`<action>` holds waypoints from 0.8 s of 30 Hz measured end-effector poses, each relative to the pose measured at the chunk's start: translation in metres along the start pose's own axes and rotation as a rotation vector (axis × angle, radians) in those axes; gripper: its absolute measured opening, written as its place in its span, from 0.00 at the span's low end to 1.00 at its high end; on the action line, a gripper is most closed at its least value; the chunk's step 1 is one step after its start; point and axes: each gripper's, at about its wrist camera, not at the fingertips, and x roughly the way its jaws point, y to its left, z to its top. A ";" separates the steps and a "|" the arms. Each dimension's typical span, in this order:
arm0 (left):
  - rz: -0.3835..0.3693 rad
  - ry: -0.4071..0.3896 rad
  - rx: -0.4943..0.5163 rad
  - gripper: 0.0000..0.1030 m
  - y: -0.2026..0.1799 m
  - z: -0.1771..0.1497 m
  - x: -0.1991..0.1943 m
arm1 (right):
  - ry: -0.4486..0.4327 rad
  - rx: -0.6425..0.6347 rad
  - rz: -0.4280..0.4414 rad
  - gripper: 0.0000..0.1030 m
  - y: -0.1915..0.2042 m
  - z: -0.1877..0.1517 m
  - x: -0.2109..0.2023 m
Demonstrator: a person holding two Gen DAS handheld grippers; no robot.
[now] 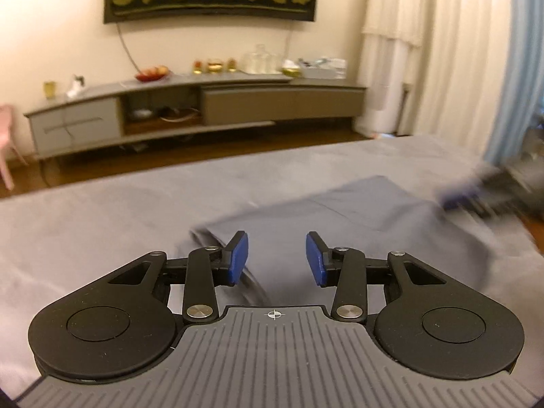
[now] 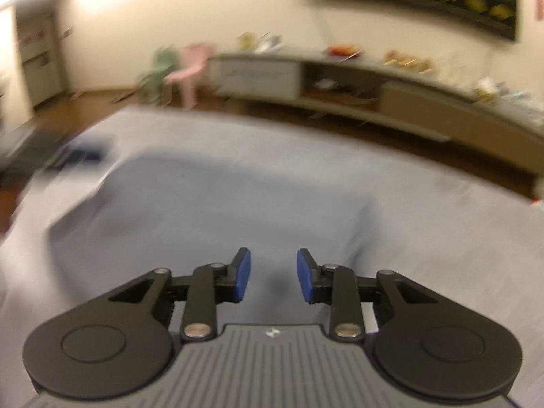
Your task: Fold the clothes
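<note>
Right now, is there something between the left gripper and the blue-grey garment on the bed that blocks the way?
Nothing visible does. The left gripper is open just above the blue-grey garment, which lies flat on the grey sheet. The right gripper, blurred, is off to the far side.

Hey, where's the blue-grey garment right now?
The blue-grey garment lies flat on the grey sheet, just ahead of the open left claw; in the right wrist view it spreads before the open right claw.
</note>
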 end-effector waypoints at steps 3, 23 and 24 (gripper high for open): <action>0.049 0.114 0.021 0.29 0.005 0.005 0.046 | 0.023 -0.014 -0.020 0.28 0.001 -0.042 0.011; 0.035 0.017 -0.116 0.40 -0.021 -0.060 -0.061 | 0.032 0.066 -0.012 0.53 0.009 -0.069 -0.012; 0.033 0.014 -0.144 0.41 -0.016 -0.064 -0.064 | 0.029 0.081 -0.007 0.55 0.008 -0.071 -0.013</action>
